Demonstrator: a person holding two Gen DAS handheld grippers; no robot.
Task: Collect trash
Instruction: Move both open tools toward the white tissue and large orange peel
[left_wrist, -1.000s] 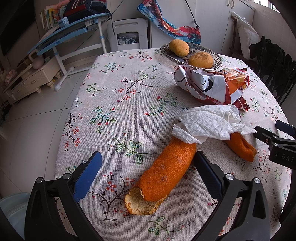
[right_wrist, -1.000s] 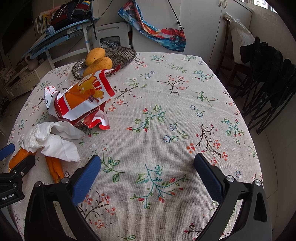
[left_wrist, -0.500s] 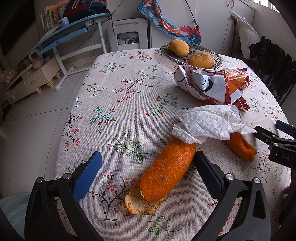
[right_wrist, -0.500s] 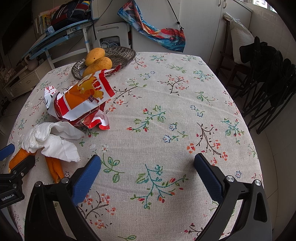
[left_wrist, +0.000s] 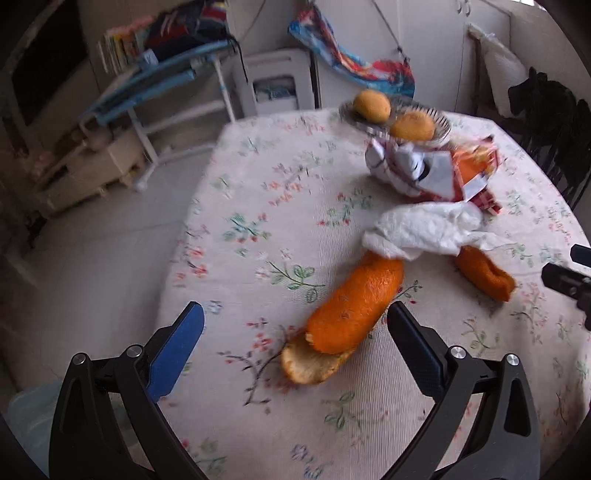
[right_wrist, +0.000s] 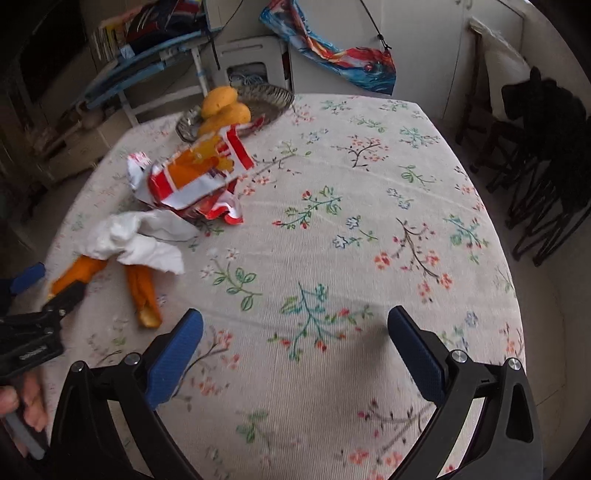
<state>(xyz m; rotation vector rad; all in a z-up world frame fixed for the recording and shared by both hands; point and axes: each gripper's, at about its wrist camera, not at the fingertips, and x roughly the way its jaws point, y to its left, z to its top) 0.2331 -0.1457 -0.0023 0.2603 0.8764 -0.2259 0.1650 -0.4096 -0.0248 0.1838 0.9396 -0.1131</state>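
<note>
Trash: 2 orange peels (left_wrist: 354, 306), 1 tissue (left_wrist: 424, 230), 1 wrapper (left_wrist: 436, 173) | both claws (left_wrist: 295, 325) (right_wrist: 295, 328) open

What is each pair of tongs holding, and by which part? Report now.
Nothing. The left tongs stand open around the big curved orange peel without touching it; the right tongs stand open over bare floral tablecloth.

We're seeing four trash items lying on the floral surface (left_wrist: 258, 206). Large orange peel (left_wrist: 354, 299) is lying curled, pith end showing. Smaller peel strip (left_wrist: 484, 271) is sitting beside it. Crumpled white napkin (left_wrist: 424, 230) is draping over both peels' far ends. Crushed red-orange snack bag (right_wrist: 199, 177) is lying just behind the napkin.
</note>
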